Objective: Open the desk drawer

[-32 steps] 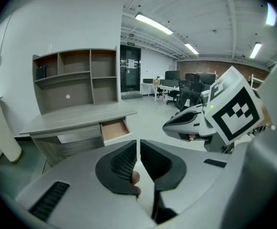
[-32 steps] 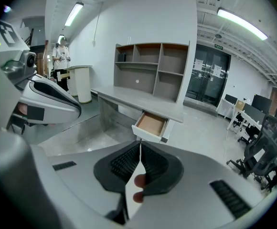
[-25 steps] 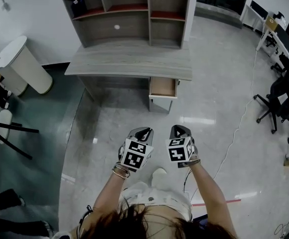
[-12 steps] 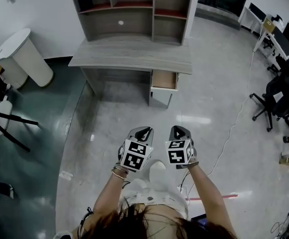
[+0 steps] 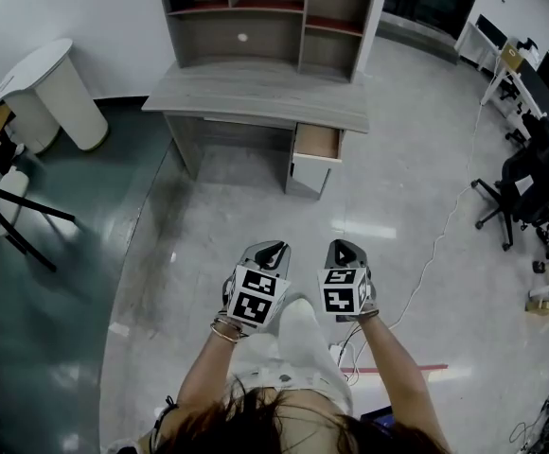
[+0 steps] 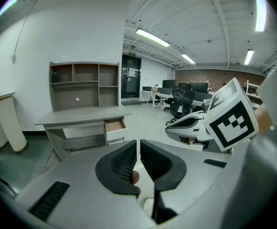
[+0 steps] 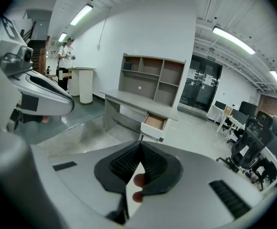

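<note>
Drawer (image 5: pixel 316 143) sits under the right end of the desk (image 5: pixel 256 97), far from the person, already pulled part way out. It is open the same amount as a second ago. Its long axis runs far to near. The white front panel faces near, toward the person, and the open top faces up with the brown bottom showing. Also seen in the left gripper view (image 6: pixel 114 125) and the right gripper view (image 7: pixel 154 122).

Change since the earlier frames: desk and drawer now lie higher and a bit smaller in the head view, and more of the shelf unit (image 5: pixel 265 12) on the desk top is cut off at the top edge. Both grippers keep the same spot in the frame. A light trouser leg (image 5: pixel 298 324) now reaches forward between them.

Left gripper (image 5: pixel 273 247) is clenched with only a thin slit between the jaws, nothing in them (image 6: pixel 138 144). Right gripper (image 5: pixel 345 247) is clenched tight, also on nothing (image 7: pixel 140 149). They are side by side, near the person, well apart from the drawer, both aimed toward the desk.

White round table (image 5: pixel 43 88) at far left, office chairs (image 5: pixel 530 183) at right, white cable (image 5: pixel 435 253) trailing across the grey floor (image 5: pixel 208 225).
</note>
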`<state>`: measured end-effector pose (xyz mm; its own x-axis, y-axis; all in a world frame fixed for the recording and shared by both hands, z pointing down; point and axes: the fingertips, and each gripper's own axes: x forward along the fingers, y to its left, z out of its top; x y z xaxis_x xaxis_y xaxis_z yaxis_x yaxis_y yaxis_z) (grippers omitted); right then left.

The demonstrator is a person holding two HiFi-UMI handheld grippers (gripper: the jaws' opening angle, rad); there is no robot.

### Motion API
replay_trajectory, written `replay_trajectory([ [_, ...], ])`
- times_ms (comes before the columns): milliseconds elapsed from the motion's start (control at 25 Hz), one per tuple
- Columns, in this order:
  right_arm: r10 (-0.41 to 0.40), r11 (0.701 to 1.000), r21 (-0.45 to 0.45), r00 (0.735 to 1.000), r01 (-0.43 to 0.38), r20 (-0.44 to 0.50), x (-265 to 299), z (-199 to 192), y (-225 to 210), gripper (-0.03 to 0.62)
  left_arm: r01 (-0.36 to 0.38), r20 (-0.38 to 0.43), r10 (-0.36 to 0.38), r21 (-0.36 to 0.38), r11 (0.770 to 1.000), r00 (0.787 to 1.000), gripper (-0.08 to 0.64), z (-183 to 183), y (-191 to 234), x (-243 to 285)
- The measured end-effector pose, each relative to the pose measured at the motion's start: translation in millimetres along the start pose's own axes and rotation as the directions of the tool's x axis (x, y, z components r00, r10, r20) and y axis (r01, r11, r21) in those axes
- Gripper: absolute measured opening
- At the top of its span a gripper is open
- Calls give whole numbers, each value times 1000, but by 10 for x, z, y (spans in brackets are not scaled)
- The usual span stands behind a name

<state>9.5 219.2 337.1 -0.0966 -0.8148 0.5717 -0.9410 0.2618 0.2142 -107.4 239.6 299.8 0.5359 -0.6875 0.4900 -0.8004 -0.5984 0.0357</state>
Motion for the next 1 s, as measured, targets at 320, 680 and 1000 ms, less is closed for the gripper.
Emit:
replay_trajectory([
  [320,-31,1000,1,999,31,31,-383,-97,202,21,12,24,-12,-3,1000,1000,32,-173,-93,-296],
  [680,-32,999,-29,998,34,46,-650,-142,350,21,11,50,-9,-40,999,999,32,-251,-161,-520],
  [1000,-6,999,-42,997,9,71,-745,-156,467,21,-17,62,20,-44,999,998,32,-286,-164,-615],
])
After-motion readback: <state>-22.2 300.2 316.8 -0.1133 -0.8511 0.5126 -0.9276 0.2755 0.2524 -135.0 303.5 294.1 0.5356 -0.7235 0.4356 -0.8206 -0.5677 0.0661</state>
